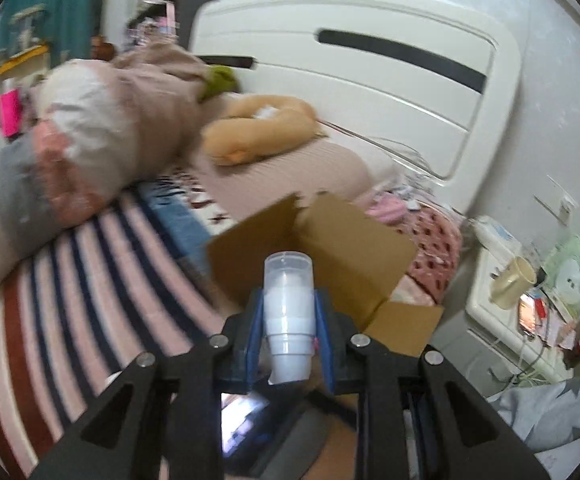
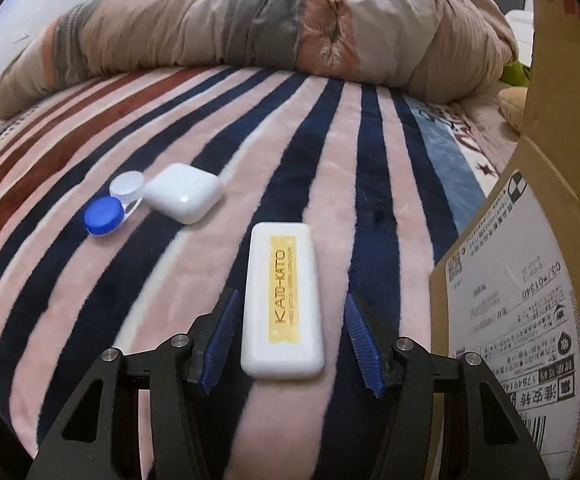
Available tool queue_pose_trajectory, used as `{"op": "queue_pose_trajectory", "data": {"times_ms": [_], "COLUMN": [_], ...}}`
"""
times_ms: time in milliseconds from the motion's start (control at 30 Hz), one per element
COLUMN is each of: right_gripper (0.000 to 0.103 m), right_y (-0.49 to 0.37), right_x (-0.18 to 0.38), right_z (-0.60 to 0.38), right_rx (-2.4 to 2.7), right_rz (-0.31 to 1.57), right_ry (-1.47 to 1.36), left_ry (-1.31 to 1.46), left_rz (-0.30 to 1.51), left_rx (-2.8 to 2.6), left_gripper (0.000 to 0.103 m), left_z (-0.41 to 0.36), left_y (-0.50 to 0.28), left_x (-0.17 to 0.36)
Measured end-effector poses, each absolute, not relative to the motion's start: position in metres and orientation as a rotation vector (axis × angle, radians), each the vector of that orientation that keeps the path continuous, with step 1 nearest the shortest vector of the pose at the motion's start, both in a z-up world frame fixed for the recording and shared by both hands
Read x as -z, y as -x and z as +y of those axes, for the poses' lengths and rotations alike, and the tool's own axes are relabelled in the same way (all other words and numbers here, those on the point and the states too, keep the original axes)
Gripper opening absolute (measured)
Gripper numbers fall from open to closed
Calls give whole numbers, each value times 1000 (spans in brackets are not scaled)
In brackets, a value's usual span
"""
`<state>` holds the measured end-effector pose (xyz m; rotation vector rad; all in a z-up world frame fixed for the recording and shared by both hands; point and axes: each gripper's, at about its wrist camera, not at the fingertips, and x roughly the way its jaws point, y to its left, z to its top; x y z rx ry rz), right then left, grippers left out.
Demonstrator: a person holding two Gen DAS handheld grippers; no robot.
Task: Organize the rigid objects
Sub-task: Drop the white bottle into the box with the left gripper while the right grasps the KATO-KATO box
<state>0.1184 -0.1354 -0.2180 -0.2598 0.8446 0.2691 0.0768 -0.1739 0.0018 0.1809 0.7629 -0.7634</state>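
My left gripper [image 1: 288,312] is shut on a white plastic bottle with a clear cap [image 1: 288,300] and holds it above the open cardboard box [image 1: 330,248] on the bed. My right gripper [image 2: 290,300] is open, its blue pads on either side of a flat white case with a gold label [image 2: 281,300] lying on the striped blanket [image 2: 350,200]. A white earbud case [image 2: 183,193] and a contact lens case with one blue and one clear lid [image 2: 109,204] lie to the left. The cardboard box [image 2: 530,280] stands at the right.
A rolled duvet [image 2: 269,28] lies along the far side of the bed. A white headboard [image 1: 370,68], an orange neck pillow [image 1: 257,128] and a cluttered bedside stand [image 1: 522,292] with a cup show in the left wrist view.
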Motion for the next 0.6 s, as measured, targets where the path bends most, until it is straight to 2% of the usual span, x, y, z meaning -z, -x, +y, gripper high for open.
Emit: {"op": "queue_pose_trajectory", "data": {"times_ms": [33,233,300,367,400,600], "right_gripper": [31,31,31,31,31,31], "right_y": [-118,-115,-113,-111,-110,-99], "right_x": [218,215,214,214,214,203], "right_z": [-135,-134,-133,-133,-133,-130], "right_rx": [-285,-317,-338,-357,-360,-425], "right_rz": [843,833,832,829,827,797], "right_ry": [259,249,241,240,239,213], "left_ry": [-196,-262,-255,-242,-234,-149], "left_rz": [774,893,898,857,817,727], "left_rx": [780,797,787,780,769,610], "left_gripper": [22,22,36,68,74,76], "left_z": [-184,-224,-218,-205,-194,-111], "left_y": [-81,-98,-98,-93,-88,-66], "left_x": [0,29,30,22,15,-2]}}
